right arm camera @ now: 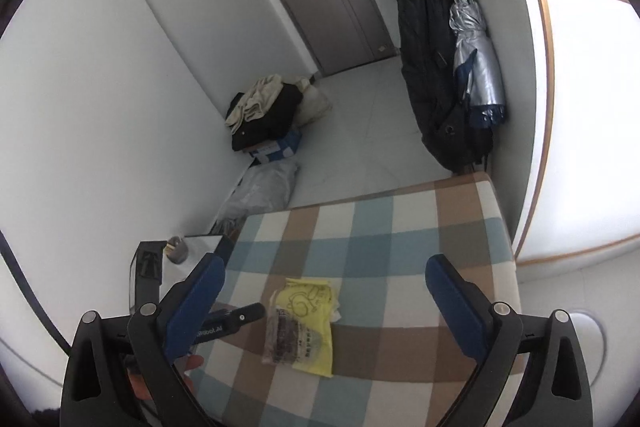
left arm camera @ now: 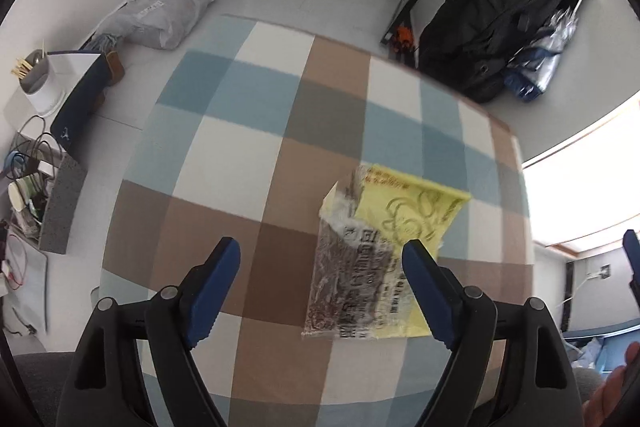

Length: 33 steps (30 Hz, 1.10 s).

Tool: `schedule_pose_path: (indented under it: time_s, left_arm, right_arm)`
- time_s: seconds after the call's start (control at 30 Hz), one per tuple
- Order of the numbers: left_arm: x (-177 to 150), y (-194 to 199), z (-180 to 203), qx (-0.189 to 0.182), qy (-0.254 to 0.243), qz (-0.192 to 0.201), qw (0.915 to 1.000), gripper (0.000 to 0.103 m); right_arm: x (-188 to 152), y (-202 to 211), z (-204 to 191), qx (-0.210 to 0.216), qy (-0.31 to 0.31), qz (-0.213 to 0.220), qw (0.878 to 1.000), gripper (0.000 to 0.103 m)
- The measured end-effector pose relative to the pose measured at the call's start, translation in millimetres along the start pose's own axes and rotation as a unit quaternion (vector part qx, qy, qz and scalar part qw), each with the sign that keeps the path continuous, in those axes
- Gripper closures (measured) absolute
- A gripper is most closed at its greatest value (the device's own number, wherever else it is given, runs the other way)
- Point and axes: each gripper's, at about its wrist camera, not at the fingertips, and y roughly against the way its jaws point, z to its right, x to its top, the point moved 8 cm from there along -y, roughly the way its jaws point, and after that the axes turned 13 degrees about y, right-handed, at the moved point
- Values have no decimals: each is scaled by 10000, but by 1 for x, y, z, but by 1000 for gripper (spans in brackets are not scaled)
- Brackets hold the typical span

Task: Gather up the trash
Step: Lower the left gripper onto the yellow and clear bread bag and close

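Observation:
A yellow and clear plastic snack wrapper [left arm camera: 372, 263] lies flat on a checked blue, brown and white bedspread [left arm camera: 256, 155]. My left gripper [left arm camera: 322, 291] is open and empty, low over the bedspread, with the wrapper just inside its right finger. In the right wrist view the wrapper [right arm camera: 304, 323] lies mid-bed, and my right gripper [right arm camera: 324, 301] is open and empty, higher above it. The left gripper's body [right arm camera: 228, 321] shows to the left of the wrapper there.
Beside the bed stand a white side table [left arm camera: 70, 67] with a grey cup [left arm camera: 36, 77], cables and clutter [left arm camera: 24, 187]. On the floor are a plastic bag [left arm camera: 160, 15] and a clothes pile on a box [right arm camera: 264, 119]. A black backpack [right arm camera: 432, 67] and umbrella [right arm camera: 476, 67] hang by the door.

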Motion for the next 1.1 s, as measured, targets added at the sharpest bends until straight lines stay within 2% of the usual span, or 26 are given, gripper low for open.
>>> schedule_pose_path:
  time_s: [0.1,0.33,0.47,0.63,0.83,0.93,1.1]
  left_arm:
    - [-8,-10,6,33,-67,-85,9999,21]
    - [-18,-20,23,186,-371,-275,9988,21]
    - [-19,-23,25,445,-452,-324,9975,21]
    - [-24,-30,31,579,-405,-496,9963,21]
    - [-27,-34,37,945,-577,-364,9932,21]
    - [-31,-41,33,1096,-530,-472,9914,21]
    - [-32,-39,34,1108,-787,-412,9899,21]
  right_arm:
    - [-2,-1,9,294,-385,-80,9988,1]
    - [-4,3,22,280,-651,-111,9974,1]
    - [-4,6,23,314,-666,-97,9972,1]
    - [-3,11,20,288,-566,-44,9980,1]
    - [-7,13,19,265,-528,-77,9982,1]
    - [-6,16,19,244,-498,-34,9985,1]
    - [-7,23,26,192,-572,36,9982,1]
